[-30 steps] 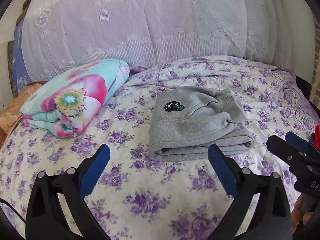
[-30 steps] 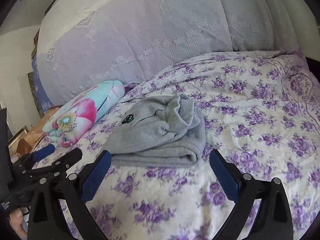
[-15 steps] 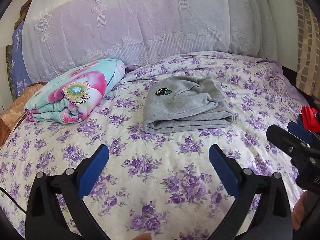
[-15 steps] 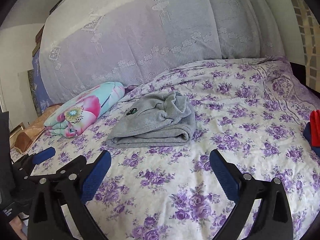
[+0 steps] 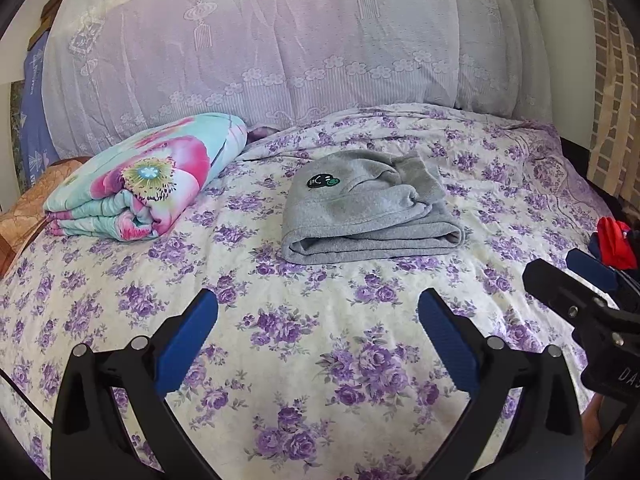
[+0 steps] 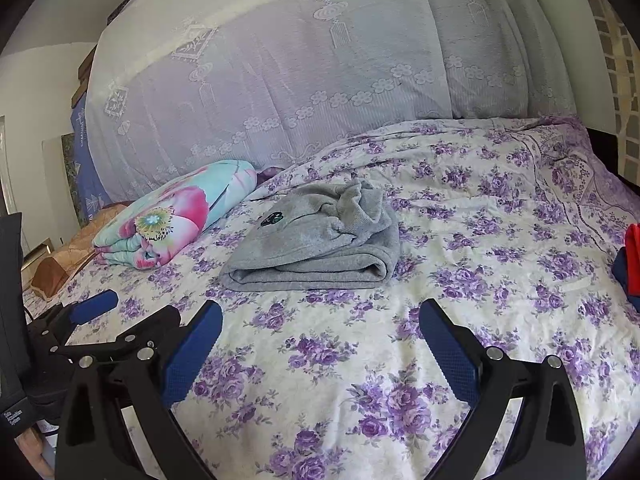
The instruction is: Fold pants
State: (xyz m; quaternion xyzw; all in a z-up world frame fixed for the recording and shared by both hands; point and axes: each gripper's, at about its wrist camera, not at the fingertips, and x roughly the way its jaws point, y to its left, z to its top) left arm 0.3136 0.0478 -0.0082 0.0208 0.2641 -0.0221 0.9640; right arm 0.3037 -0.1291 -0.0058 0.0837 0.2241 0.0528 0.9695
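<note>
on the bed [image 5: 320, 340] the grey pants [image 5: 368, 216] lie folded in a compact stack; left tool [image 5: 318, 340] and right tool [image 6: 320, 344] hang released, empty, so folding looks done.

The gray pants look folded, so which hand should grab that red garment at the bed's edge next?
Right, probably. The red garment lies at the far right, close beside the right tool, which is open and empty; the left tool sits farther over.

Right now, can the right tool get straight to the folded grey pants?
Probably yes. The right tool is open and empty, and only bare floral bedspread lies between it and the grey pants. The left tool sits off to the side.
</note>
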